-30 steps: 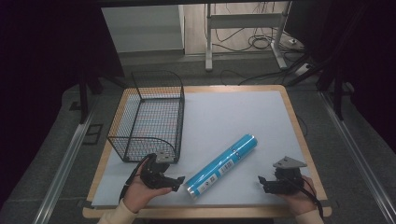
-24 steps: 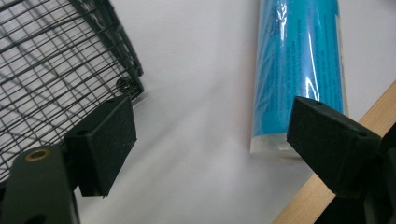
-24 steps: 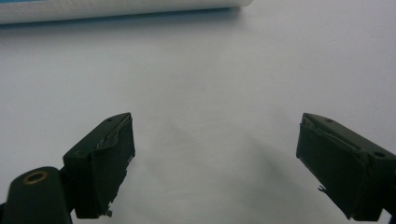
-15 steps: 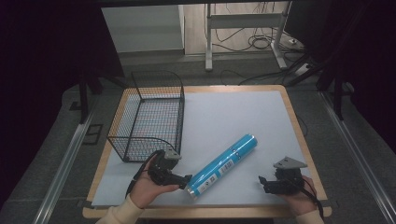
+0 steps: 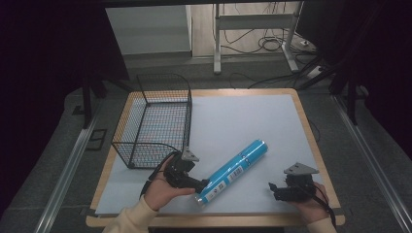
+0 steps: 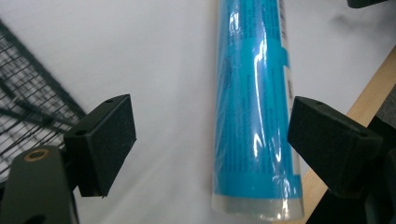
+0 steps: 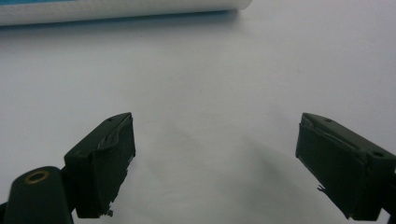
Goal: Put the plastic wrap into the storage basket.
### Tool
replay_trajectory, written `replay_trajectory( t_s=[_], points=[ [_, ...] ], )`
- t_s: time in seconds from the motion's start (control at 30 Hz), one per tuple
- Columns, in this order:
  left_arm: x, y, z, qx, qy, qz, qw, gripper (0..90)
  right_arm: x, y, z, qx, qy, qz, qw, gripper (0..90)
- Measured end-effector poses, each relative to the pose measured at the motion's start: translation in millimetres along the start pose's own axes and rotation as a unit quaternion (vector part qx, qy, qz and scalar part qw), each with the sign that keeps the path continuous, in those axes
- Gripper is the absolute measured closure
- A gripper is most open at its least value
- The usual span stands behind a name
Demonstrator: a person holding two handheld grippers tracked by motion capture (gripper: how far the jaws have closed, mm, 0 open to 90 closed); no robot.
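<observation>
So the thing being gone after here is the blue tube (image 5: 233, 171), lying flat on the desk (image 5: 243, 116) toward the near edge, running diagonally from about 7 o'clock up to 1 o'clock. The near end sits right at the left gripper (image 5: 203, 184).

Handling-wise, my guess: it looks like a rigid cylinder wrapped in glossy film, so stiff enough to lift by one end but probably slick, and being round it'll want to roll if nudged sideways. Doesn't look heavy or fragile, though I can't tell what's inside. In the left gripper view the fingers (image 6: 100, 142) are spread wide, with the tube (image 6: 254, 116) between them, much closer to the right one and not touched by either. I'd close across the body a bit up from the pale end cap, squarely, so it doesn't squirt out. A grip nearer the middle would balance better since it's long.

The right gripper (image 5: 278, 190) sits at 5 o'clock on the desk, well apart from the tube, its fingers (image 7: 100, 161) also apart with nothing between them.

Count:
- one tube
- one wire basket (image 5: 155, 121), at 9 o'clock, empty as far as I can see
- two grippers
- one desk
</observation>
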State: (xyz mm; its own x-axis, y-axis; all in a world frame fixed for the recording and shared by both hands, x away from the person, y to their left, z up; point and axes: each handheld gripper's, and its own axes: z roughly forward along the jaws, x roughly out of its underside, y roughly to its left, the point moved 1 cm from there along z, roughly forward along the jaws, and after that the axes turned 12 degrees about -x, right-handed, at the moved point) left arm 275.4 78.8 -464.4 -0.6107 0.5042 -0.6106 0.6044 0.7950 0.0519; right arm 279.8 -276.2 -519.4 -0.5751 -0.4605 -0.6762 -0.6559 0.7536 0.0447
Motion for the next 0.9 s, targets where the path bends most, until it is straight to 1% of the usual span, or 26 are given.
replay_trajectory(
  t_s=[0.07,0.1,0.33,0.4,0.6,0.63,0.8,0.9],
  points=[
    [-1.4,-1.0,0.8,0.001,0.0,0.002,1.0,14.8,0.0,0.1,-0.1,0.001,0.0,-0.001,1.0,12.1],
    [-4.2,-2.5,1.6,0.002,0.002,0.008,1.0,14.7,0.1,0.1,-0.3,0.001,-0.001,-0.001,1.0,12.2],
    [-12.2,-5.1,4.6,0.007,0.004,0.007,0.9999,14.5,0.5,-0.2,-0.1,0.0,-0.002,-0.003,1.0,12.2],
    [-14.8,-6.1,4.9,0.007,0.006,0.011,0.9999,14.5,0.3,0.0,0.0,0.001,-0.003,-0.003,1.0,12.1],
    [-21.7,-13.6,6.8,0.009,0.003,0.016,0.9998,14.5,0.0,-0.1,-0.3,0.005,-0.002,-0.004,1.0,12.2],
    [-24.6,-15.6,9.0,0.01,0.005,0.02,0.9997,14.5,-0.2,0.0,-0.2,0.005,-0.003,-0.004,1.0,12.2],
    [-31.2,-19.5,13.9,0.012,0.011,0.026,0.9995,14.5,-1.0,0.0,0.5,0.004,-0.003,-0.004,1.0,12.2],
    [-36.6,-24.8,18.8,0.013,0.014,0.029,0.9994,14.5,-1.0,-1.0,1.2,0.003,0.0,-0.004,1.0,12.2]
  ],
)
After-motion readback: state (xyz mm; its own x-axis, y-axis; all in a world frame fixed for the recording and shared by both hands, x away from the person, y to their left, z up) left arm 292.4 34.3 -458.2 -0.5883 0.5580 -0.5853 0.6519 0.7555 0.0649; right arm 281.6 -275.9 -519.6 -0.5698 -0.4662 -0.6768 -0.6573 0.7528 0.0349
